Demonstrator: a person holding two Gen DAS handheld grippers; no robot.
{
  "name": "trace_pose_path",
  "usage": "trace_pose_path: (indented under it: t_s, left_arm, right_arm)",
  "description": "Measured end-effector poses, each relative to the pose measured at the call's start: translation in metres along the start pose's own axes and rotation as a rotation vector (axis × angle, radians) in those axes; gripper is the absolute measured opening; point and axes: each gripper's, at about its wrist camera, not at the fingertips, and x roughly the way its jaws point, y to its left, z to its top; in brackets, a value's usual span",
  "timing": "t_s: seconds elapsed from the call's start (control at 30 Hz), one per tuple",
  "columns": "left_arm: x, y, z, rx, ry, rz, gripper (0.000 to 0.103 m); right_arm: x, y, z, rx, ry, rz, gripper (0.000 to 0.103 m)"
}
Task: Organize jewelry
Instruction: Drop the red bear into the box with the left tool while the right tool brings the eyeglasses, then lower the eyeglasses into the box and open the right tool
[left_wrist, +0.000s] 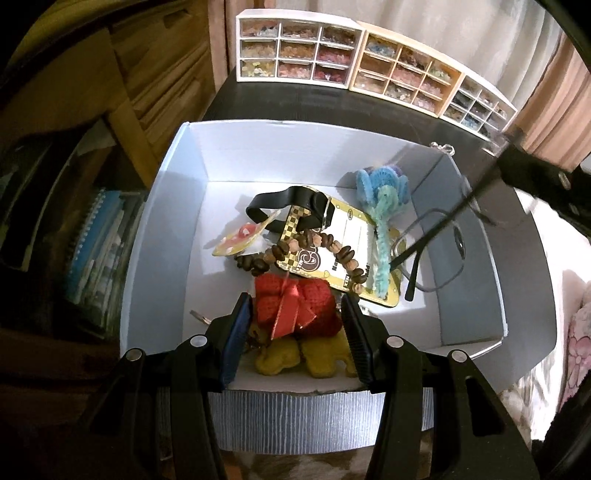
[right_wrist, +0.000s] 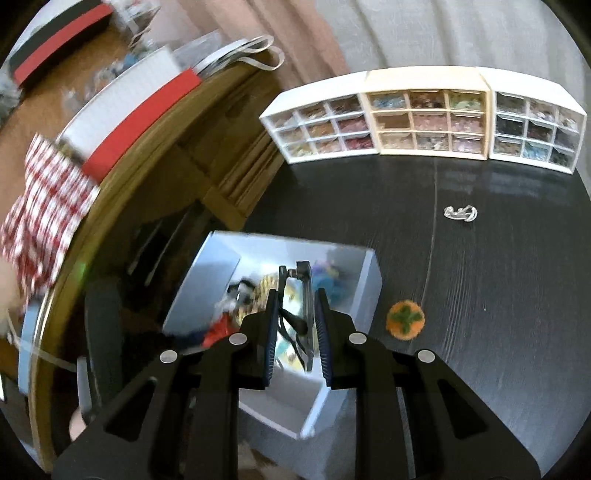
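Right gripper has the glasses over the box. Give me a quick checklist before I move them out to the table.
1. Right gripper shut on eyeglasses: ok.
2. Glasses clear of the white box: cannot tell; a temple tip hangs low near the card.
3. Nothing snagged on the frame: cannot tell, view blurred.
4. Bare table right of the box: ok.
5. Orange pompom and clear clip off the path: cannot tell.
6. Left gripper open over the red knit, apart from the glasses: ok.

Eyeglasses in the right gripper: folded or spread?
Spread, at least one side: one temple of the eyeglasses angles away from the lenses, down into the white box; right gripper pinches them.
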Motion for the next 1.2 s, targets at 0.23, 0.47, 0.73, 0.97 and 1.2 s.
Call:
trace_pose_path:
  t_s: [0.23, 0.47, 0.73, 0.97, 1.2]
  left_arm:
    - [0.0, -0.002, -0.004, 0.026, -0.016, 0.011, 0.051]
    - [0.001, -0.003, -0.005, 0.05, -0.013, 0.0, 0.06]
    - [0.012, -0.014, -0.008, 0.079, 0.01, 0.011, 0.089]
    - [-0.02, 0.003, -0.004, 0.041, -0.008, 0.081, 0.093]
    - [-0.051, 0.038, -0.005, -0.048, -0.059, 0.144, 0.099]
  right_arm:
    - [0.031, 0.004, 0.0, 0.065, 0.011, 0.084, 0.019]
    - [0.05, 0.005, -0.004, 0.078, 0.047, 0.084, 0.019]
    - [0.061, 0.005, -0.003, 0.081, 0.041, 0.093, 0.019]
    - [0.066, -0.006, -0.003, 0.107, 0.024, 0.129, 0.019]
    - [0.072, -0.001, -0.008, 0.09, 0.0, 0.165, 0.019]
